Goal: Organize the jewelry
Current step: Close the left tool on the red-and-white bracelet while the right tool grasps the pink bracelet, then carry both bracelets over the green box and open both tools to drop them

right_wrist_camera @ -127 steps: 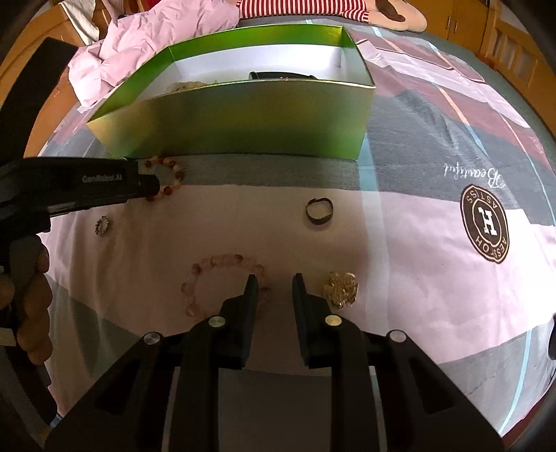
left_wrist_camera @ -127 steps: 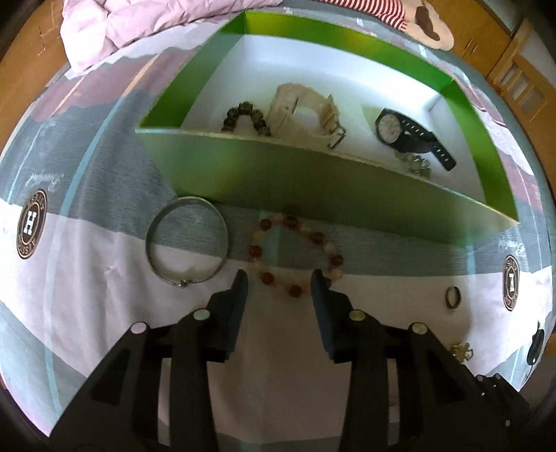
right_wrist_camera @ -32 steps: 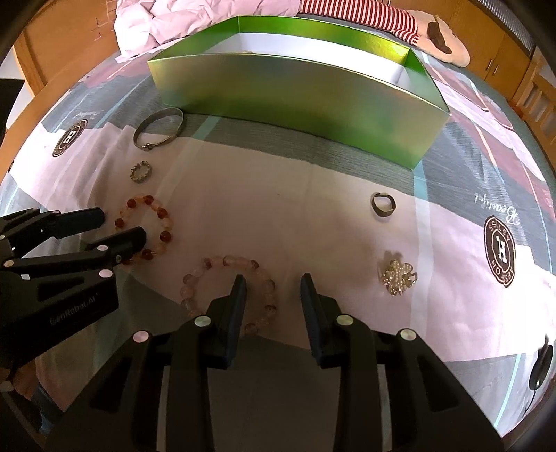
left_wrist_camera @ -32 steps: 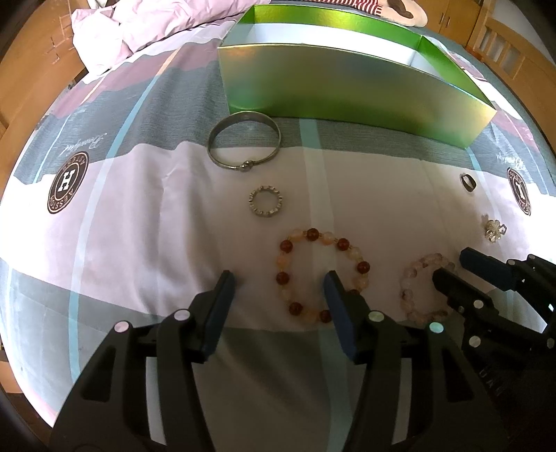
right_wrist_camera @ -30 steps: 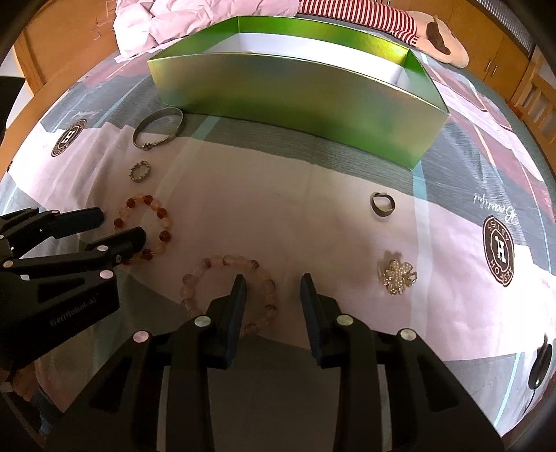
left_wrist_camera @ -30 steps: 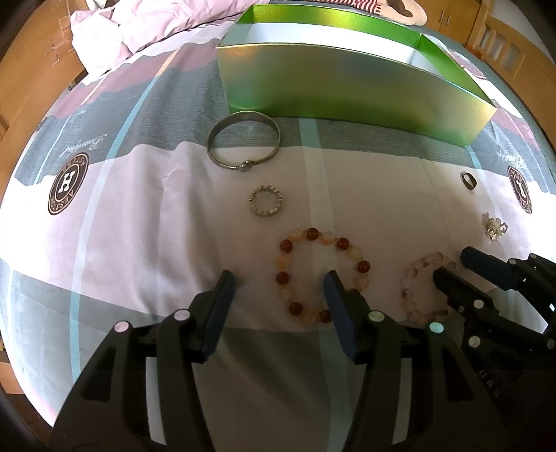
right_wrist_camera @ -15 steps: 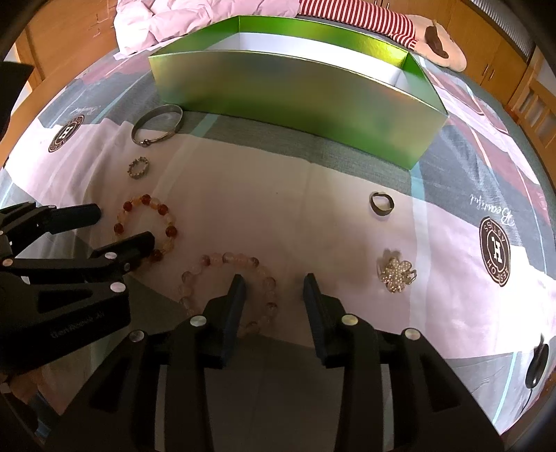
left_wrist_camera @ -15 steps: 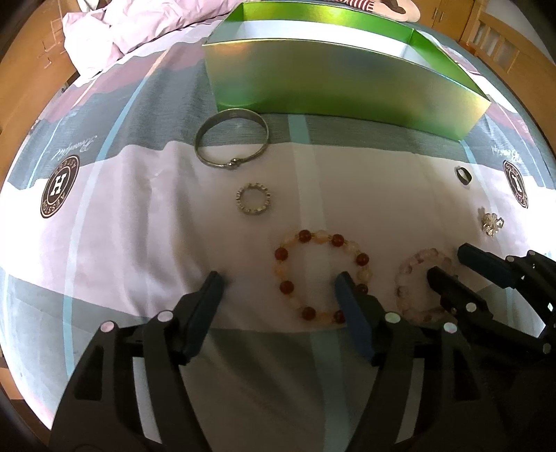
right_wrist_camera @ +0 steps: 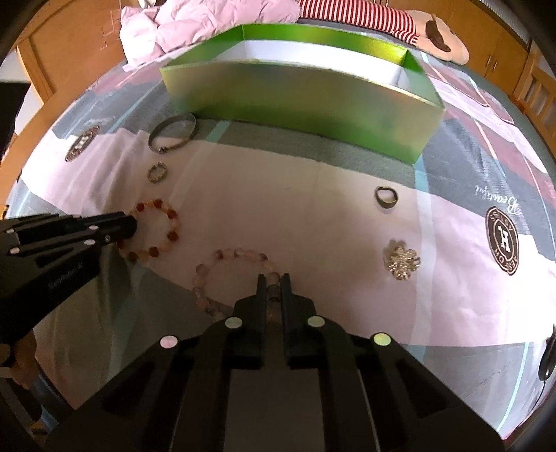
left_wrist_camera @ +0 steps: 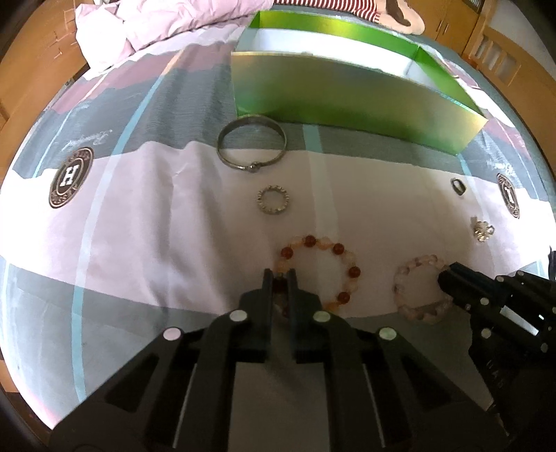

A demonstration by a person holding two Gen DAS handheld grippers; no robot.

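My left gripper (left_wrist_camera: 279, 276) is shut on the near left beads of the red and amber bead bracelet (left_wrist_camera: 338, 250), which lies on the bedspread. My right gripper (right_wrist_camera: 270, 281) is shut on the near right beads of the pale pink bead bracelet (right_wrist_camera: 239, 255). In the left wrist view the pink bracelet (left_wrist_camera: 413, 267) lies right of the red one, with the right gripper (left_wrist_camera: 448, 273) at it. In the right wrist view the left gripper (right_wrist_camera: 130, 222) is at the red bracelet (right_wrist_camera: 163, 208). The green box (left_wrist_camera: 347, 90) stands open behind.
A silver bangle (left_wrist_camera: 252, 144), a small studded ring (left_wrist_camera: 274, 201), a dark ring (left_wrist_camera: 458, 186) and a sparkly flower brooch (right_wrist_camera: 401, 259) lie loose on the bedspread. A pink quilt (right_wrist_camera: 208, 21) and wooden furniture lie beyond the box.
Both grippers have closed: the left on the red and amber bracelet, the right on the pink bracelet. Both have moved slightly forward over the beads.
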